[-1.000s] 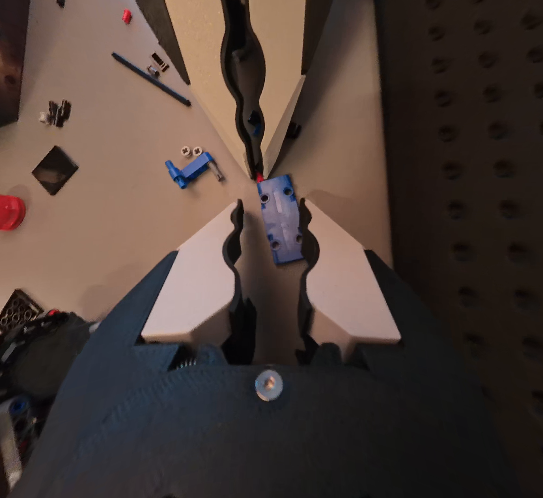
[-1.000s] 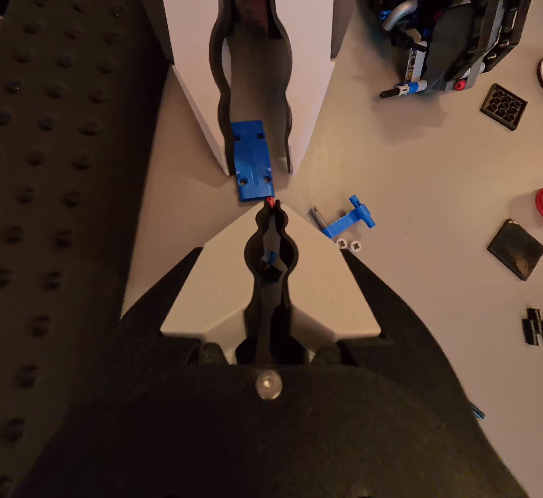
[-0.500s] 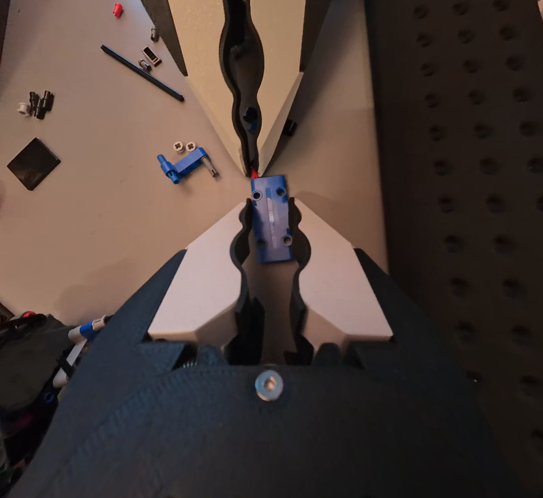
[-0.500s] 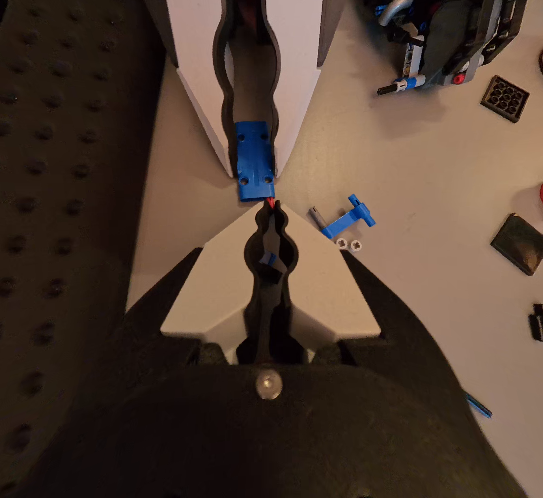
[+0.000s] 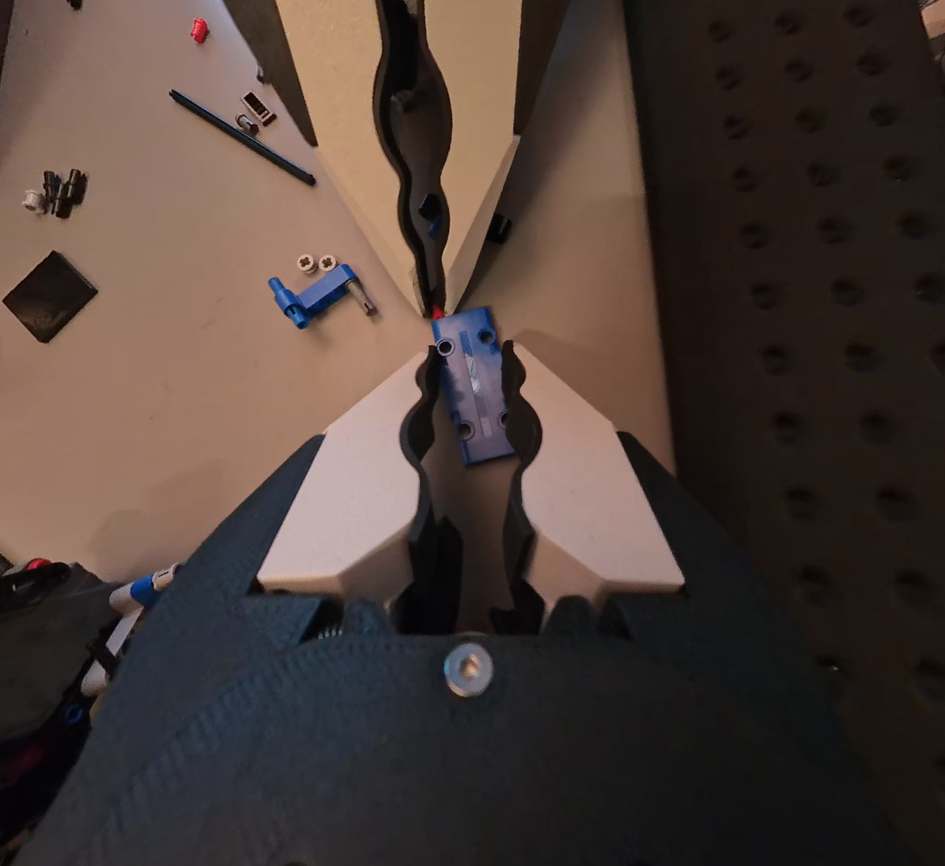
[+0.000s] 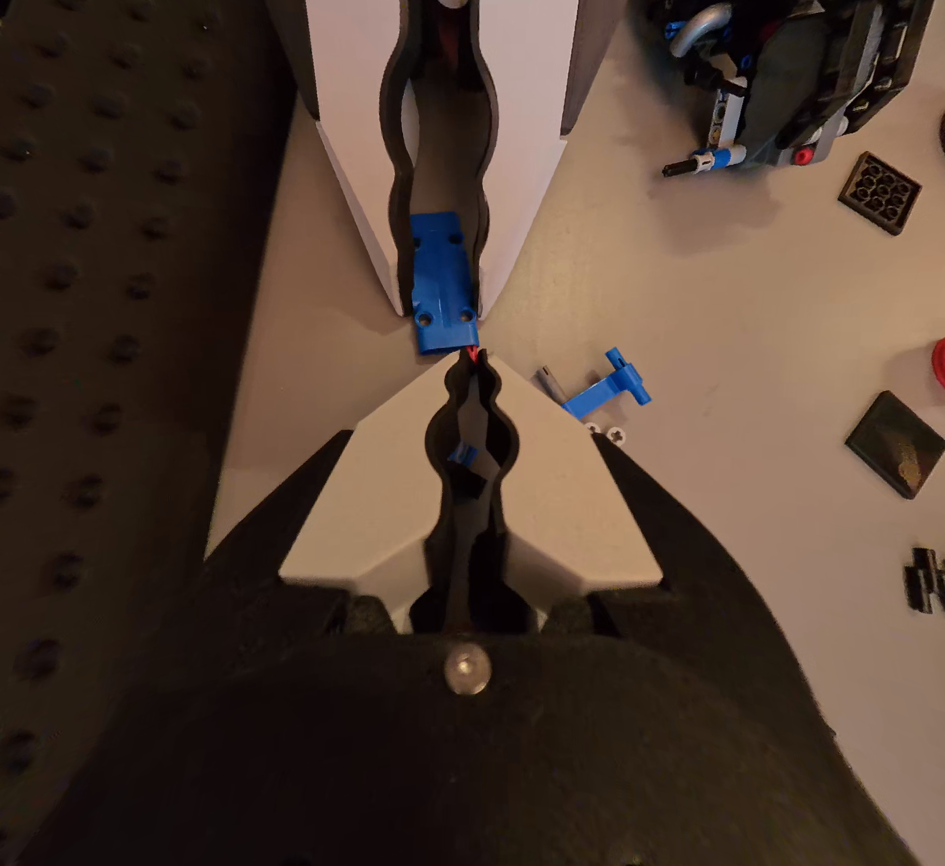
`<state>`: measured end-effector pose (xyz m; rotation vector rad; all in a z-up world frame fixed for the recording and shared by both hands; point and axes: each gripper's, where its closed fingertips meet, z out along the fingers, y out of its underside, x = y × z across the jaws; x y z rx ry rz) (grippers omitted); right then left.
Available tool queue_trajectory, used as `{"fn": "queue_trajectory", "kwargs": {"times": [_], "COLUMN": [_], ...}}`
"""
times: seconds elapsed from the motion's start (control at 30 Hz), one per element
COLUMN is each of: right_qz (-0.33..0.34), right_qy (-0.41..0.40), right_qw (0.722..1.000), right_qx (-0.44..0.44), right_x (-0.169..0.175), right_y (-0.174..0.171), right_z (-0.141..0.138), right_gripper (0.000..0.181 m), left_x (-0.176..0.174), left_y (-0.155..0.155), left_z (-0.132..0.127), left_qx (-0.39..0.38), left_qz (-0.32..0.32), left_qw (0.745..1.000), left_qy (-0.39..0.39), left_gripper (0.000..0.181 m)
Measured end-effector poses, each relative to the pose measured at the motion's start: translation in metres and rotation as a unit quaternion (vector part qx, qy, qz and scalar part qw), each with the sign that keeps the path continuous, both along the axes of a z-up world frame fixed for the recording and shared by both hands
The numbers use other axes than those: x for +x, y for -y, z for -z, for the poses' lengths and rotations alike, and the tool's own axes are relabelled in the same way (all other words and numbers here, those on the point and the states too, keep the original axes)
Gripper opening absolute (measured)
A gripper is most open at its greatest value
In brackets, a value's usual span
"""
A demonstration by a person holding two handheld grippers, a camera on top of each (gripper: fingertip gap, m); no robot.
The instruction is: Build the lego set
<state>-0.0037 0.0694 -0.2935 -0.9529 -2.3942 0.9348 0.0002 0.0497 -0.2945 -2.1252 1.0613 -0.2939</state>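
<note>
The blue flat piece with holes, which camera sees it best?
The left wrist view: the blue flat piece shows its whole top between the left gripper. The right wrist view shows it farther off, partly hidden.

Both tools share one build. The left gripper (image 5: 469,356) has a dark, ridged, printed-looking body with a round silver screw (image 5: 468,677) at its middle; ahead of that screw spread two pale wedge-shaped fingers (image 5: 368,473) lined with wavy black pads. The right gripper (image 6: 473,361) has a black body, a like screw (image 6: 467,670) and pale fingers (image 6: 562,499).
</note>
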Motion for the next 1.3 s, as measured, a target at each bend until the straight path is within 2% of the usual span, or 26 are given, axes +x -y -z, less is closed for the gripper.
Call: {"fn": "queue_trajectory", "kwargs": {"times": [0.9, 1.3], "right_qz": [-0.008, -0.022], "right_qy": [0.021, 0.024], "right_qw": [1.000, 0.999], "right_qx": [-0.016, -0.022], "right_x": [0.011, 0.010], "right_y": [-0.006, -0.007], "right_z": [0.000, -0.001], "right_gripper": [0.002, 0.013], "left_x": [0.000, -0.004], "left_y": [0.003, 0.004], "left_z": [-0.001, -0.001], "left_qx": [-0.021, -0.019], "left_qz": [0.013, 0.011], "left_qw": [0.999, 0.999], "left_qy": [0.045, 0.028], "left_gripper": [0.023, 0.024]}}
